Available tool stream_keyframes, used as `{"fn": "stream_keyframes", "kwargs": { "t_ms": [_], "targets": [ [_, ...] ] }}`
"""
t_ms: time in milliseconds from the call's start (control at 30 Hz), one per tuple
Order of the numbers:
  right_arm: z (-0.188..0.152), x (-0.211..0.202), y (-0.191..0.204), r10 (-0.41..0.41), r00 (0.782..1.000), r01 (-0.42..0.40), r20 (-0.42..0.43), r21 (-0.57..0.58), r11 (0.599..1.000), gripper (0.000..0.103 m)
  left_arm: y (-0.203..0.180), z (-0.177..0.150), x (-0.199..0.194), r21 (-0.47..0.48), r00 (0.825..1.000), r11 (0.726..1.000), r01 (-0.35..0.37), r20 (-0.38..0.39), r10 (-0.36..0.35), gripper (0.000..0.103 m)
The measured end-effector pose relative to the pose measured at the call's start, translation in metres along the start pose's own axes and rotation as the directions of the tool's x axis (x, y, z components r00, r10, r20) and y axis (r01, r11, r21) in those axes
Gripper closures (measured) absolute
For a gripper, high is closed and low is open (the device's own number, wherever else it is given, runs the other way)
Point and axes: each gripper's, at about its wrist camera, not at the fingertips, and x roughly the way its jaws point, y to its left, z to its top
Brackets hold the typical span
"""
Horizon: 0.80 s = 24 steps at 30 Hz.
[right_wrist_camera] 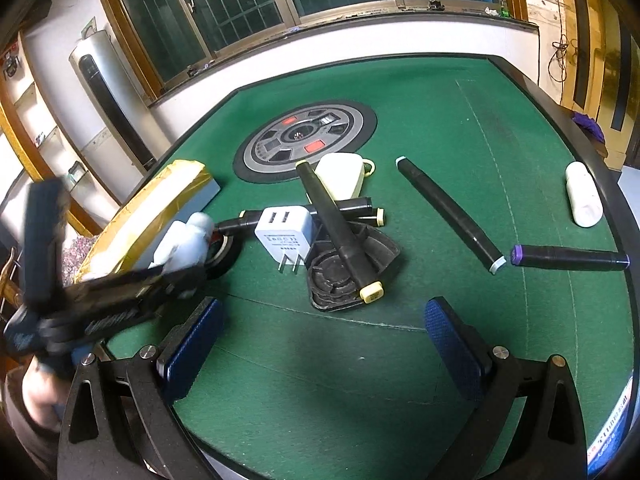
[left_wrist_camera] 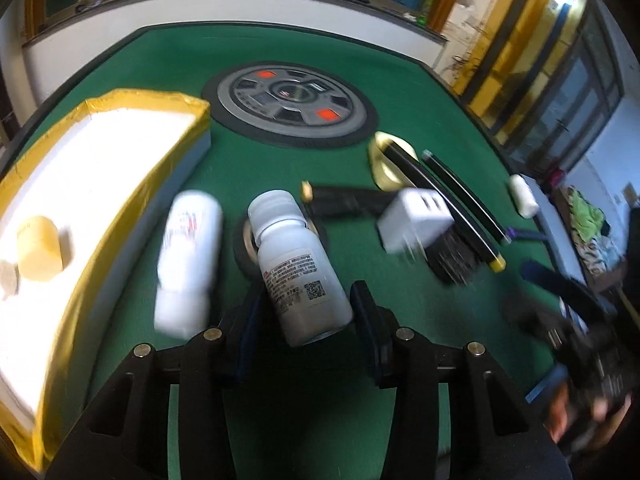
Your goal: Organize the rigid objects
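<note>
The left claw (left_wrist_camera: 306,312) straddles a white bottle (left_wrist_camera: 298,268) lying on the green table (left_wrist_camera: 248,168), pads apparently not yet pressing; cap pointing away, label text unreadable. The right claw (right_wrist_camera: 320,344) hangs released.

Lay on the table (left_wrist_camera: 248,60): tray (left_wrist_camera: 176,168) at left, two bottles (left_wrist_camera: 188,260) (left_wrist_camera: 296,268) just right of it, then charger (left_wrist_camera: 412,220), markers (left_wrist_camera: 464,196) beyond. Sat inside the tray: a small cylinder (left_wrist_camera: 38,248). Rested behind all: the round hub (left_wrist_camera: 290,106).
</note>
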Motion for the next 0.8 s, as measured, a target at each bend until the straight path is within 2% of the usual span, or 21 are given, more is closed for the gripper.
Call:
{"fn": "stream_keyframes", "kwargs": {
  "t_ms": [133,300,433,500,667,800],
  "targets": [
    [0.0,0.004,-0.001,-0.004,1.0,0.003,-0.007,-0.005,1.0,0.004,-0.005,-0.025,-0.011,0.038,1.0,0.999,0.017,-0.024,-0.016,0.062],
    [0.001,0.007,0.002,-0.011,1.0,0.011,-0.012,-0.016,1.0,0.004,-0.007,-0.041,-0.01,0.056,0.999,0.998,0.0,-0.048,0.003,0.063],
    [0.001,0.005,0.001,-0.032,0.999,0.032,-0.007,-0.031,0.999,0.004,-0.006,-0.037,-0.01,0.033,0.999,0.999,-0.006,-0.045,0.008,0.062],
    [0.002,0.002,-0.002,-0.042,0.999,0.042,0.0,-0.032,0.999,0.004,-0.008,-0.035,-0.009,0.039,0.999,0.999,-0.021,-0.045,0.023,0.059],
    [0.01,-0.005,-0.017,-0.083,0.996,0.083,0.018,-0.012,0.996,0.004,-0.011,-0.029,-0.002,0.054,0.999,0.998,-0.037,-0.038,0.039,0.058],
    [0.022,-0.007,-0.014,-0.079,0.997,0.081,0.027,-0.068,0.994,0.008,-0.009,-0.023,-0.004,0.04,0.998,0.998,-0.051,-0.025,0.052,0.058]
  ]
}}
